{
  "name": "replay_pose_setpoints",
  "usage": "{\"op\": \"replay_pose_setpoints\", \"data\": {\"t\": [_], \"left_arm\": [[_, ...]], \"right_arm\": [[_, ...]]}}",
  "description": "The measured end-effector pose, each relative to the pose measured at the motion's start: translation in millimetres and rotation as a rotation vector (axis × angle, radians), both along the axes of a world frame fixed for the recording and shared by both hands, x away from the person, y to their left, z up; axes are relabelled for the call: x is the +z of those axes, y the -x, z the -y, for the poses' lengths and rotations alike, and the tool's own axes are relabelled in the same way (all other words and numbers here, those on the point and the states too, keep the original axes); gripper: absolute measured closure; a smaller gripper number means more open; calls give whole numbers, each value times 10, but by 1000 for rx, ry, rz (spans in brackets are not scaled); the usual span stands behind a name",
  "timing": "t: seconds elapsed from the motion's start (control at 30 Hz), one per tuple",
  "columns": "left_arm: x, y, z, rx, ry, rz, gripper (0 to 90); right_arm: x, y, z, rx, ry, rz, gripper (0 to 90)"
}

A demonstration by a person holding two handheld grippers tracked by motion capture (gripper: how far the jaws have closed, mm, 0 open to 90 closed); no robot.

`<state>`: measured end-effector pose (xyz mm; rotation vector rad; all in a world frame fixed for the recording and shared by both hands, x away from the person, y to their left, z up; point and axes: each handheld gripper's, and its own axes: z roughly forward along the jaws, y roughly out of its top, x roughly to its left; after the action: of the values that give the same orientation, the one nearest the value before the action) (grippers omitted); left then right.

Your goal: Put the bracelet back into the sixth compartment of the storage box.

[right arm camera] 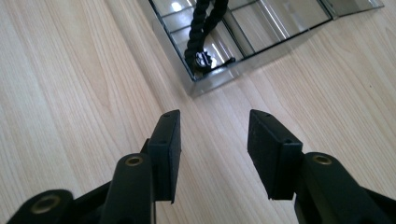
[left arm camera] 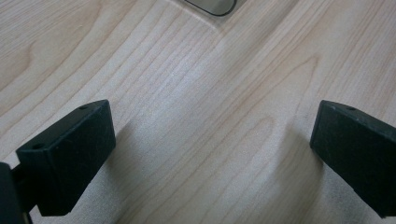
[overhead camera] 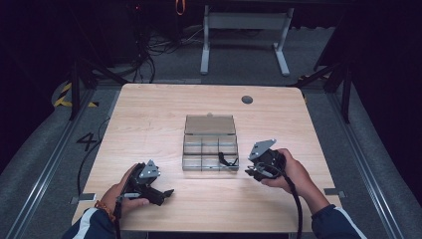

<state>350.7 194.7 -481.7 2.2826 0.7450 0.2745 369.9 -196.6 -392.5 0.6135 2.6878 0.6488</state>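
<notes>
Gaping right gripper, possibly cord, box cropped

This was a lab or recording studio. A light wooden table stood on grey carpet between floor rails, with black surroundings, loose cables and yellow-black hazard tape beyond its far edge.

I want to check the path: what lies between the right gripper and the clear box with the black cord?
Nothing: in the right gripper view, bare wooden table lies between the open right gripper and the clear box holding the black cord.
</notes>
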Motion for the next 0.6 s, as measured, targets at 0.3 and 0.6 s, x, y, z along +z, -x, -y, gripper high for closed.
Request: {"op": "replay_pose_setpoints", "data": {"t": [0.3,0.6], "left_arm": [[0,0,0,1,0,0,6],[0,0,0,0,0,0,6]], "right_arm": [[-59,69,175,-32,-5,3,537],[-121,128,320,-44,-8,3,518]]}}
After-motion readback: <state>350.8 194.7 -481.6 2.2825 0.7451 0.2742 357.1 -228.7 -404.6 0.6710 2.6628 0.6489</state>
